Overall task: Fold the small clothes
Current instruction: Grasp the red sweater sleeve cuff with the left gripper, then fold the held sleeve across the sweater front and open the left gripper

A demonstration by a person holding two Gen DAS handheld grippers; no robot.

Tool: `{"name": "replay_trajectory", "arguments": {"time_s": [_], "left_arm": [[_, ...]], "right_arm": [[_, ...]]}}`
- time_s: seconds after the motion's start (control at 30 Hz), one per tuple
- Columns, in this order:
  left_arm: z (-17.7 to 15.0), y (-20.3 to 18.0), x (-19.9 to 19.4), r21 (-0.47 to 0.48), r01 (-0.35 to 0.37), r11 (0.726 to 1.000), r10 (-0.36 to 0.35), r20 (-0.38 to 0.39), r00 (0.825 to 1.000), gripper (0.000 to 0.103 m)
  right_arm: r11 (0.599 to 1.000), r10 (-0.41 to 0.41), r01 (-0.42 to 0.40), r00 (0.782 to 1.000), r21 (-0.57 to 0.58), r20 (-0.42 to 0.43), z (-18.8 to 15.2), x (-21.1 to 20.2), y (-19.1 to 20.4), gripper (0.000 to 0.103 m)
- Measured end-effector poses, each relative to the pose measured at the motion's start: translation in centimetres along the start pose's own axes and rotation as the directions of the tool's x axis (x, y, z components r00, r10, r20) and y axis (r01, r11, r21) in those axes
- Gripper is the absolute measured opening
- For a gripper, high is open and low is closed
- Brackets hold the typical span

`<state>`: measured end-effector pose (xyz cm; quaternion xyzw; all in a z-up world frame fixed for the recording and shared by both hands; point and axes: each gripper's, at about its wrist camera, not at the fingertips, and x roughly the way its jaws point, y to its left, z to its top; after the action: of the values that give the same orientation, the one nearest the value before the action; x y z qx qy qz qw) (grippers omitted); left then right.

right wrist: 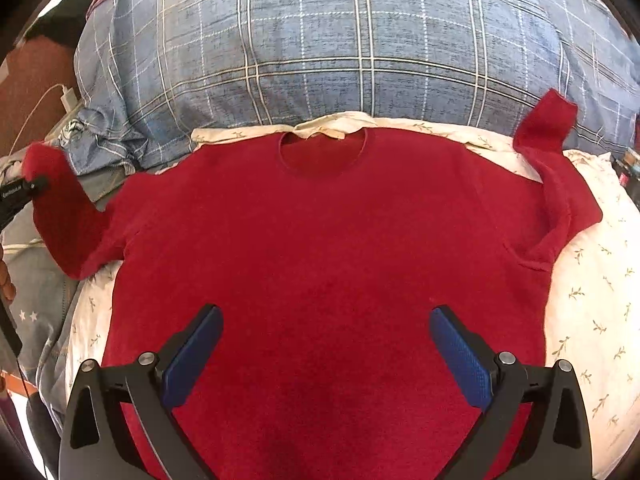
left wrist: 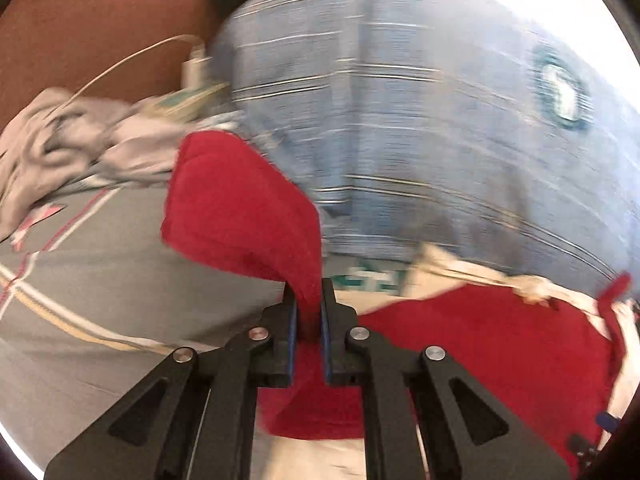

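The left gripper (left wrist: 308,312) is closed down to a narrow slot, its blue-lined fingers (left wrist: 291,336) pinching a fold of the red sweater (right wrist: 328,248). What it grips is the sweater's left sleeve (left wrist: 240,208), which rises out of the jaws and arches up and away from the bed; the left wrist view is smeared by motion blur. In the right wrist view the same gripper shows only as a dark shape at the far left edge, at the sleeve's cuff end, with the sleeve lifted clear of the bedding.

The right gripper (right wrist: 326,344) is spread wide, its blue pads (right wrist: 192,360) well apart, over the lower middle of the sweater's front. It holds nothing; whether the tips touch the knit cannot be told.

The sweater lies front up and mostly flat, neckline toward the far side, on a cream leaf-print cloth (right wrist: 592,320) that shows past its right edge and above its shoulders. Its right sleeve (right wrist: 548,152) is bent back over the shoulder, the cuff standing up. Beyond the neckline bulges a blue plaid quilt (right wrist: 340,40). At the bed's left side a crumpled grey garment (left wrist: 60,144) lies on a grey sheet (left wrist: 100,280), near a white charger and cable (right wrist: 66,98).
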<state>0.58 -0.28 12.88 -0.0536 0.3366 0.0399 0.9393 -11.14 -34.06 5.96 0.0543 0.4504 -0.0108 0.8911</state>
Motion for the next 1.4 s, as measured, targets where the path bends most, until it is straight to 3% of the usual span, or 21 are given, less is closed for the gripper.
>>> {"name": "replay_trajectory", "arguments": {"time_s": [0.27,0.57,0.93,1.1,1.27,1.3,1.33,1.37,1.4], "left_arm": [[-1.6,-11.6,-0.3,0.142,0.183,0.973,-0.179,-0.041,0.983,0.007],[-5.8,-20.5,0.4,0.252,0.301,0.920,-0.273,-0.140,0.952,0.007],[-8.4,-25.0,0.8,0.296,0.376,0.878,-0.326,-0.205,0.923,0.007],[-9.2,-27.2,0.4,0.318,0.440,0.840,-0.383,-0.227,0.895,0.007],[-10.1,-28.5,1.4,0.321,0.471,0.822,-0.396,-0.273,0.877,0.009],[-10.3,-28.6,1.7,0.317,0.478,0.819,-0.398,-0.287,0.871,0.013],[-10.6,-28.7,2.0,0.314,0.487,0.815,-0.402,-0.298,0.866,0.023],[-10.7,-28.7,2.2,0.310,0.497,0.810,-0.409,-0.309,0.859,0.045],[-10.9,-28.5,2.3,0.304,0.510,0.805,-0.418,-0.319,0.851,0.056]], "right_arm": [[0.998,-0.013,0.012,1.000,0.060,0.020,0.2,-0.9,-2.9,0.103],[0.989,-0.045,0.043,0.999,0.143,0.009,-0.2,-0.9,-6.9,0.103],[0.979,-0.067,0.065,0.998,0.195,0.001,-0.5,-1.1,-9.8,0.103],[0.973,-0.090,0.085,0.996,0.214,0.011,-0.8,-1.5,-10.9,0.103],[0.964,-0.101,0.097,0.995,0.247,0.004,-1.2,-1.7,-12.1,0.103],[0.963,-0.101,0.097,0.995,0.253,0.002,-1.3,-1.7,-12.3,0.103],[0.962,-0.099,0.096,0.995,0.257,-0.001,-1.3,-1.7,-12.4,0.103],[0.961,-0.098,0.095,0.995,0.260,-0.002,-1.4,-1.7,-12.5,0.103],[0.960,-0.099,0.096,0.995,0.262,-0.002,-1.5,-1.8,-12.5,0.103]]}}
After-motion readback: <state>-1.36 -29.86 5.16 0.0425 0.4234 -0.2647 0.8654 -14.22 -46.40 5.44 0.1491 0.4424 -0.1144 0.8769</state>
